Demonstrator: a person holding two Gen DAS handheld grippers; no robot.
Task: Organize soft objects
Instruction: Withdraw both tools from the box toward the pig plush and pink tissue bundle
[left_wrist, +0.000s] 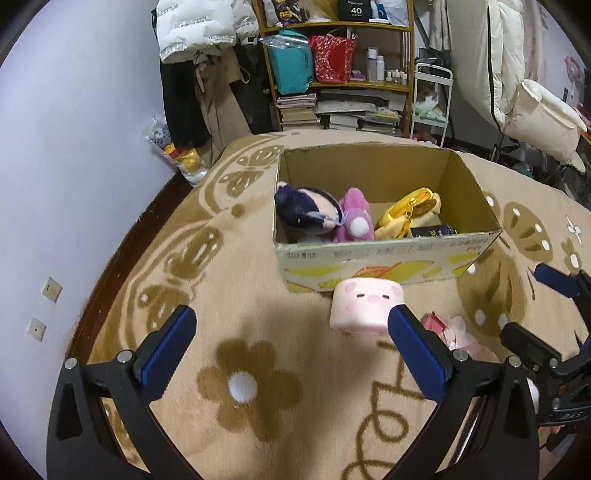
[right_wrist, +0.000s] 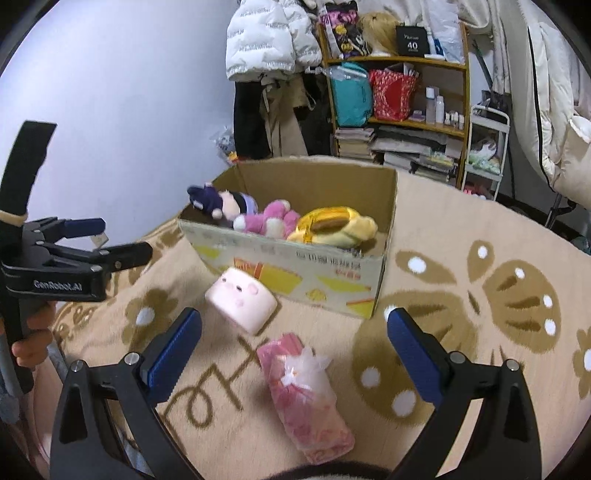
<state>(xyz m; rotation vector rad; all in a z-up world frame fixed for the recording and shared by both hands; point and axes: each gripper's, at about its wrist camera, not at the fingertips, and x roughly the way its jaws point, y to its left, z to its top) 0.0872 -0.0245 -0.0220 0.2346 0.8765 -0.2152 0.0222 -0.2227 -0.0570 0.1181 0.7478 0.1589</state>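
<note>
A cardboard box (left_wrist: 388, 258) (right_wrist: 288, 266) stands on the carpet with a dark-haired doll (left_wrist: 306, 210) (right_wrist: 221, 205), a pink plush (left_wrist: 354, 218) (right_wrist: 271, 221) and a yellow plush (left_wrist: 410, 214) (right_wrist: 332, 225) inside. A pale pink pig-face plush (left_wrist: 364, 306) (right_wrist: 242, 299) lies on the carpet in front of the box. A pink bagged soft item (right_wrist: 306, 395) (left_wrist: 458, 332) lies nearer. My left gripper (left_wrist: 291, 332) is open and empty, just left of the pig plush. My right gripper (right_wrist: 293, 339) is open and empty above the pink bag.
A beige carpet (left_wrist: 258, 295) with brown butterfly and flower patterns covers the floor. A wooden shelf (left_wrist: 340, 66) with bags and books stands behind the box. Coats hang at the back, a bag of toys (left_wrist: 181, 155) leans on the wall, a white cart (left_wrist: 432, 99) is right.
</note>
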